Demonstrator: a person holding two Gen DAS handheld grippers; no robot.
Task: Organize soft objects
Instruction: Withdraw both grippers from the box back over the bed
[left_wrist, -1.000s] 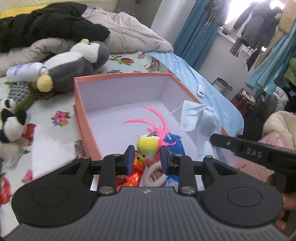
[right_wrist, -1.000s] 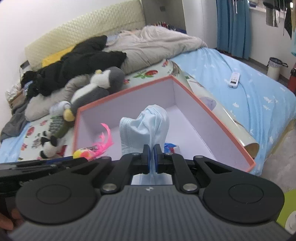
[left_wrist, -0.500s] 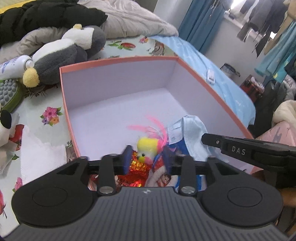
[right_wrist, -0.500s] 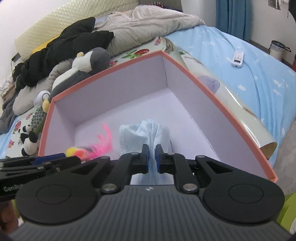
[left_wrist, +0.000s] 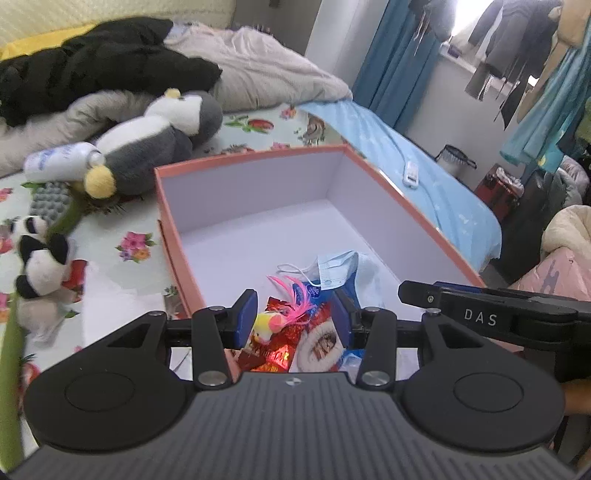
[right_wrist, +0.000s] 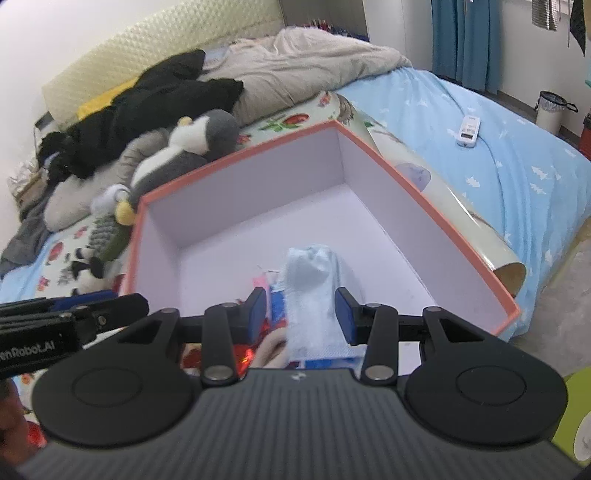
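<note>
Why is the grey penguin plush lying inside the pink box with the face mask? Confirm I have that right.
Not quite: the grey penguin plush lies outside the pink box, on the floral sheet beyond its far left corner. The face mask is indeed inside the box. The left wrist view shows both.

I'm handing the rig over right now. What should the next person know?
Left claw: open, yellow chick toy loose between its fingers.
Right claw: jaws opening, blue face mask between them, not pressed.
Both items lie in the pink box at its near end, with some packets.
Left to do: grey penguin plush and panda plush lie on the bed outside the box.
</note>
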